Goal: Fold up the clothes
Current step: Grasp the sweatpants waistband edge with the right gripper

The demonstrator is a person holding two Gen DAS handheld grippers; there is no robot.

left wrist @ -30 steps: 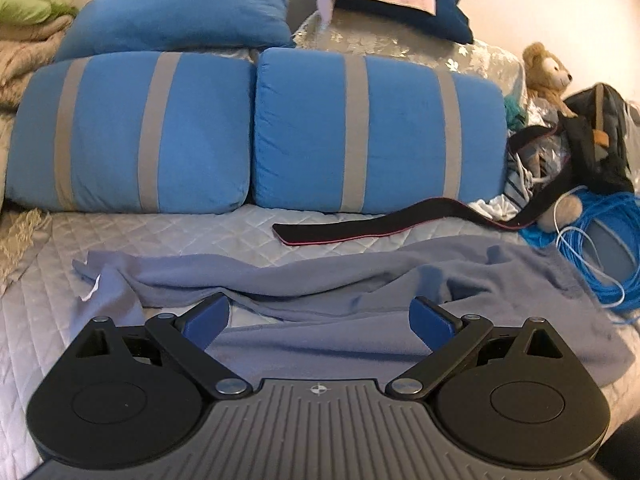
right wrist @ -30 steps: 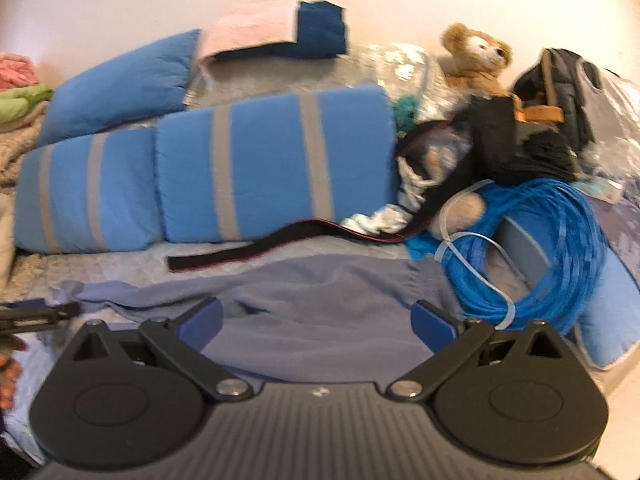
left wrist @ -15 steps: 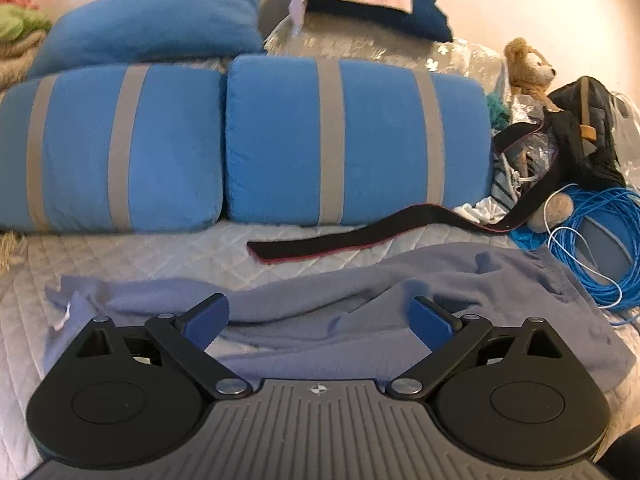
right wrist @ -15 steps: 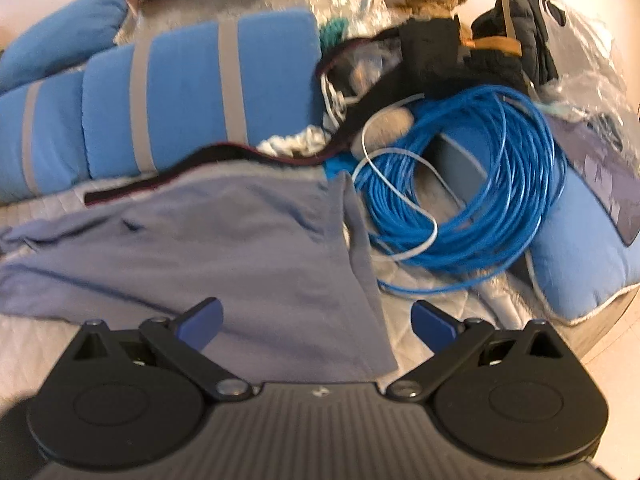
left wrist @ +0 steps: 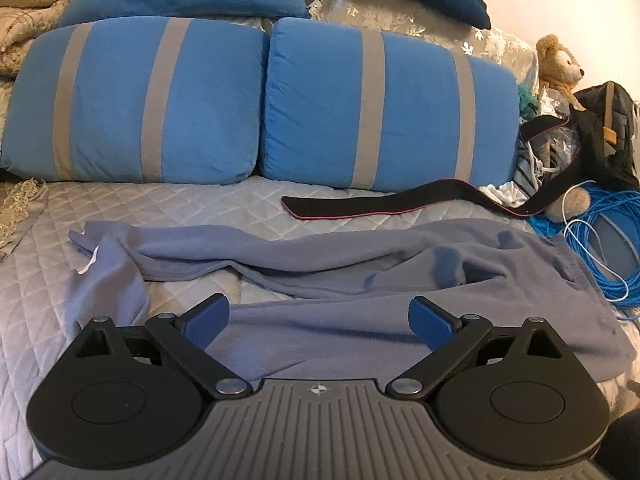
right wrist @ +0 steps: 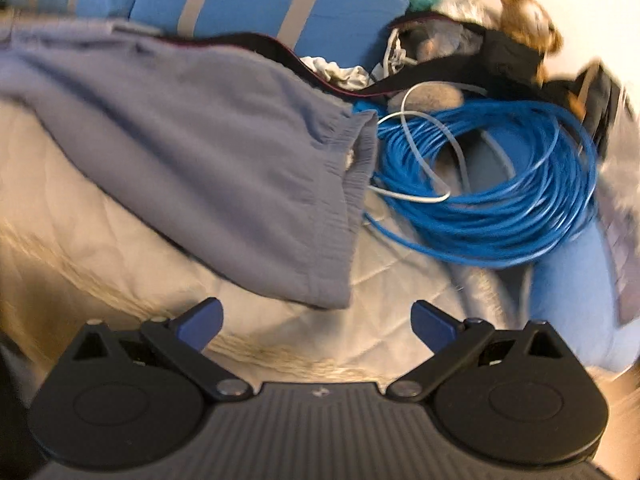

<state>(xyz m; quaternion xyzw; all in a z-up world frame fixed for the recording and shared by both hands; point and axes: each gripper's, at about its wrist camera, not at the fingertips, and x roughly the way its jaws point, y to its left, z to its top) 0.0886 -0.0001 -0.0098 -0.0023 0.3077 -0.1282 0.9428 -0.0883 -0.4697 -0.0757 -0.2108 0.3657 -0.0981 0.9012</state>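
A grey-blue garment point(left wrist: 320, 280) lies rumpled across the quilted bed, its long parts trailing to the left. My left gripper point(left wrist: 319, 318) hovers open over its near edge, nothing between the blue pads. In the right wrist view the same garment point(right wrist: 224, 152) shows its gathered waistband end, with the lower corner just ahead of my right gripper point(right wrist: 317, 322). That gripper is open too, above bare quilt, close to the corner but apart from it. The right wrist view is blurred.
Two blue striped pillows point(left wrist: 248, 104) line the back of the bed. A black strap point(left wrist: 400, 200) lies just beyond the garment. A coil of blue cable point(right wrist: 492, 184) sits right beside the waistband, with a teddy bear point(left wrist: 558, 64), a black bag point(left wrist: 608, 128) and clutter behind.
The right gripper has swung right and dipped toward the waistband corner, bringing garment and cable much closer. The left gripper shifted a little, its view of the garment staying much the same.
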